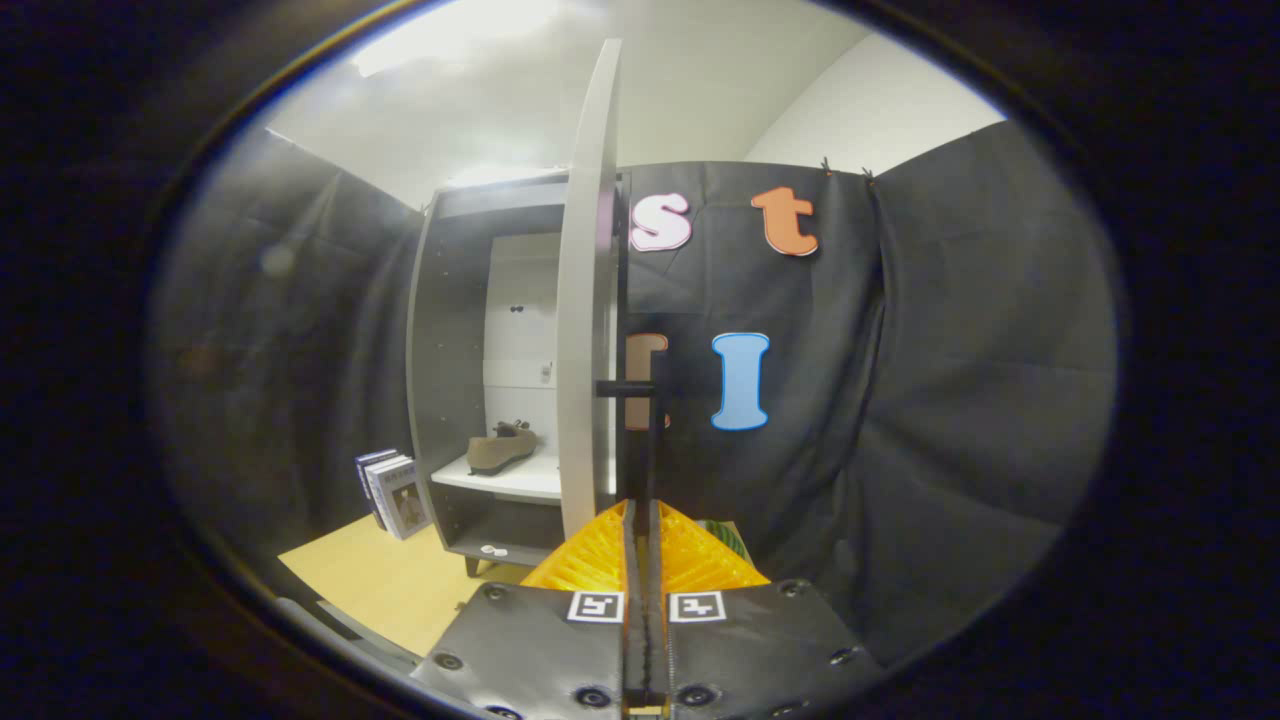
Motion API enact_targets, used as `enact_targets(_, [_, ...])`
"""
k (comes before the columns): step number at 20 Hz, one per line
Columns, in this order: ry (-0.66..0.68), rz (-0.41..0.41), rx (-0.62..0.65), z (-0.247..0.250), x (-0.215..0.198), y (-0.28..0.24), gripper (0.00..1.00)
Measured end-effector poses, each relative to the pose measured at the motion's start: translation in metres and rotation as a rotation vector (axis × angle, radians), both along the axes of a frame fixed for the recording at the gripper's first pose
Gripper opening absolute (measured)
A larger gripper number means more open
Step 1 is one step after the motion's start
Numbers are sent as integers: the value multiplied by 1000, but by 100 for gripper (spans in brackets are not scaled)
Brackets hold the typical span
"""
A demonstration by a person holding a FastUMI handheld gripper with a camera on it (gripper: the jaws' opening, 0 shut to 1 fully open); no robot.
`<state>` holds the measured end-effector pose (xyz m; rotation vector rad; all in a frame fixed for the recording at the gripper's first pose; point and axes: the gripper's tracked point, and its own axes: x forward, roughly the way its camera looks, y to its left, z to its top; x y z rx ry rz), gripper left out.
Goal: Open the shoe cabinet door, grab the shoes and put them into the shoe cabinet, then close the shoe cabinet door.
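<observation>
The shoe cabinet [450,330] stands ahead to the left with its door [585,300] swung open, seen edge-on just ahead of me. A dark handle bar [652,420] runs down the door's edge and drops between my fingers. My gripper [641,512] is shut on that handle, fingers pressed together around the bar. Inside the cabinet a brown shoe [502,449] lies on the white shelf [500,482], beyond and left of the door.
A few upright books [393,493] lean beside the cabinet's left side on the light wooden surface [380,585]. Small white bits [490,550] lie at the cabinet's foot. Black cloth walls close in on the left and right.
</observation>
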<state>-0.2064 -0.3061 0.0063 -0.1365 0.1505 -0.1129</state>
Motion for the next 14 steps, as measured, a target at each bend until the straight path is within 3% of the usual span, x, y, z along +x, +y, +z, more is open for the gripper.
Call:
enact_targets(8, [-13,-25,40,-15,-31,49,3])
enact_targets(14, [81,85,61,-73,-10,138,2])
